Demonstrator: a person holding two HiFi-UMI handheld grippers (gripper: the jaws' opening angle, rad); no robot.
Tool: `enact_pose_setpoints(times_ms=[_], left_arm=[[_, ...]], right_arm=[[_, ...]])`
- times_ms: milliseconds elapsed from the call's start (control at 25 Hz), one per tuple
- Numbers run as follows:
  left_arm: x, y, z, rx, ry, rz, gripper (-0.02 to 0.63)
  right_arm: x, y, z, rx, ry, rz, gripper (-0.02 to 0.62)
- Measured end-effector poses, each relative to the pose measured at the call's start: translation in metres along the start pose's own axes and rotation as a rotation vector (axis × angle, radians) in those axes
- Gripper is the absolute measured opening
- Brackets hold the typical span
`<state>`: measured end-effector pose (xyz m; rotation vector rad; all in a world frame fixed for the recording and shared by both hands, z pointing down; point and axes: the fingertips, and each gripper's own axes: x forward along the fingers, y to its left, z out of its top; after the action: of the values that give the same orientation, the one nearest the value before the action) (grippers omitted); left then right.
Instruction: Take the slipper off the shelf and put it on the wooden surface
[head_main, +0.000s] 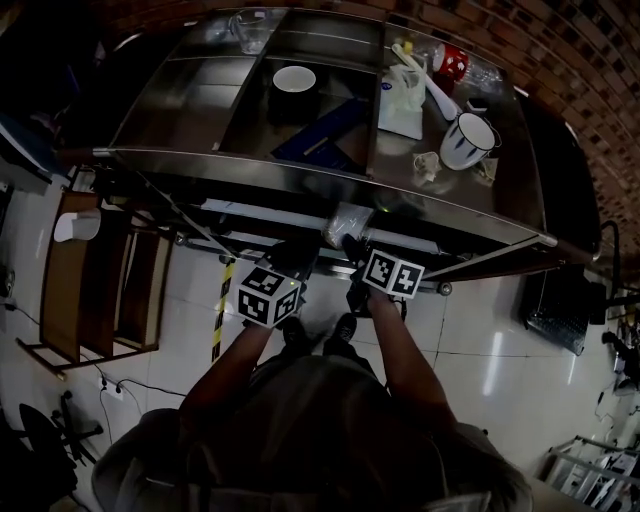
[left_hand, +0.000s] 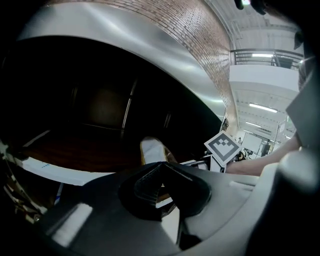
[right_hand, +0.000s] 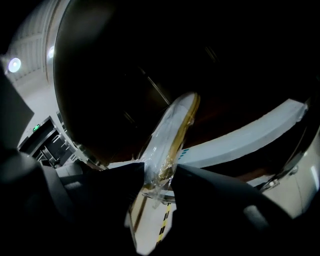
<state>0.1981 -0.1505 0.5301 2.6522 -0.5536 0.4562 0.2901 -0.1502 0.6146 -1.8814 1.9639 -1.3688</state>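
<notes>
A slipper (head_main: 350, 222) wrapped in clear plastic pokes out from the lower level of the metal shelf unit (head_main: 300, 165), just under its front rail. In the right gripper view the slipper (right_hand: 172, 135) stands on edge, pale with a yellow-brown sole. My right gripper (right_hand: 160, 175) is shut on its near end. From the head view the right gripper (head_main: 352, 248) is right below the slipper. My left gripper (head_main: 295, 258) hangs beside it to the left. The left gripper (left_hand: 160, 172) is shut and empty, with the slipper (left_hand: 152, 150) just beyond its tips over a dark brown wooden board (left_hand: 85, 150).
The unit's top level holds a white bowl (head_main: 294, 78), a white mug (head_main: 468, 140), a glass jar (head_main: 250, 28), a bottle (head_main: 452, 62) and a blue flat object (head_main: 322, 132). A wooden frame (head_main: 100, 290) stands on the tiled floor at left. Yellow-black tape (head_main: 222, 310) marks the floor.
</notes>
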Motion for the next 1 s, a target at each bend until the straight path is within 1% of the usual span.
enact_pose_setpoints(times_ms=[160, 320, 440, 640, 760, 1000], left_arm=[[-0.007, 0.007, -0.001, -0.010, -0.009, 0.010, 0.005], [-0.009, 0.012, 0.001, -0.026, -0.026, 0.007, 0.005], [-0.011, 0.018, 0.003, -0.028, -0.040, 0.005, 0.005], [-0.017, 0.024, 0.002, -0.037, -0.063, 0.020, 0.005], [-0.027, 0.030, 0.000, -0.048, -0.075, 0.069, 0.005], [-0.062, 0.046, 0.003, -0.077, -0.127, 0.224, 0.005]], right_arm=[[-0.001, 0.014, 0.003, -0.008, -0.015, 0.055, 0.108], [-0.015, 0.025, 0.009, -0.092, -0.031, 0.069, 0.055], [-0.023, 0.044, 0.012, -0.158, -0.026, 0.096, 0.048], [-0.030, 0.058, 0.007, -0.198, -0.007, 0.127, 0.048], [-0.028, 0.068, 0.004, -0.219, 0.014, 0.170, 0.048], [-0.015, 0.099, -0.015, -0.305, 0.114, 0.300, 0.048]])
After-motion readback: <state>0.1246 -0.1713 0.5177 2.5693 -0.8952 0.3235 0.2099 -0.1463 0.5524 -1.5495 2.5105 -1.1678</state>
